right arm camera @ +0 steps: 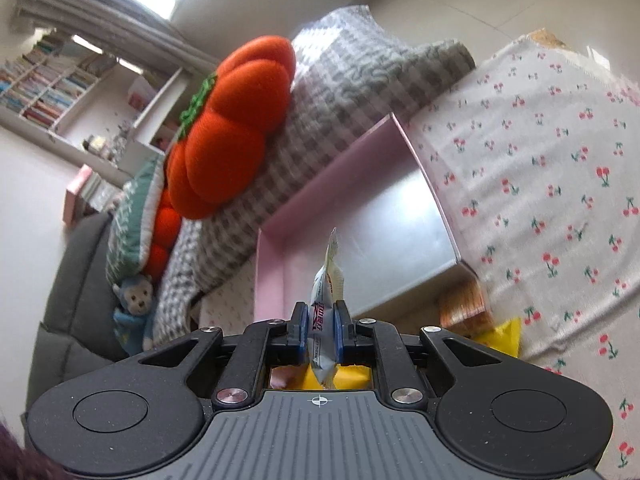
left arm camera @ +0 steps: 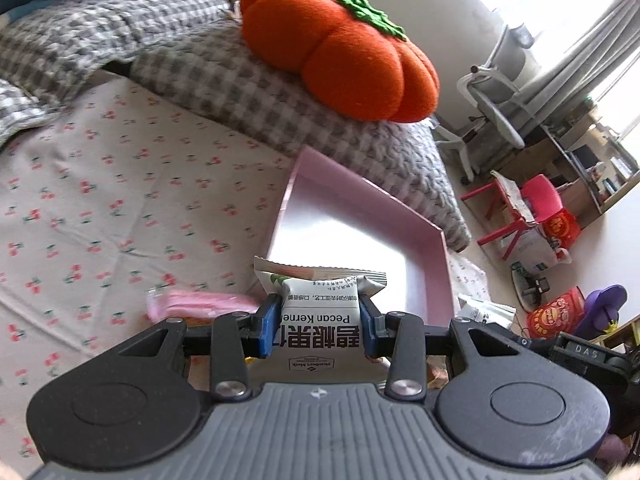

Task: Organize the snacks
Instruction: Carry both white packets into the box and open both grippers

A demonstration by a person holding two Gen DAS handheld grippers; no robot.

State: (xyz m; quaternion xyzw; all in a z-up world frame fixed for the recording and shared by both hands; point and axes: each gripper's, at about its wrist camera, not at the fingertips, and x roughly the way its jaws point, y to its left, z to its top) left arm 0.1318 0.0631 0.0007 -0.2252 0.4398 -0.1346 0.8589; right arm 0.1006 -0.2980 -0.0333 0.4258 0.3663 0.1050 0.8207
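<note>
A tray (left arm camera: 362, 196) lies on the bedsheet (left arm camera: 100, 184), its far side close against a heaped blanket (left arm camera: 224, 80). A pumpkin cushion (left arm camera: 340, 52) sits on top of that blanket. The left gripper (left arm camera: 320, 312) holds a pecan packet (left arm camera: 320, 320) over the tray's near edge; the right gripper (right arm camera: 320, 320) holds a thin packet (right arm camera: 326, 284) edge-on before the tray (other wrappers lie on the sheet beneath both).

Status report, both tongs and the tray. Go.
Left tongs shut on pecan packet. Right tongs shut on thin packet. Pink tray ahead, empty, path clear.
</note>
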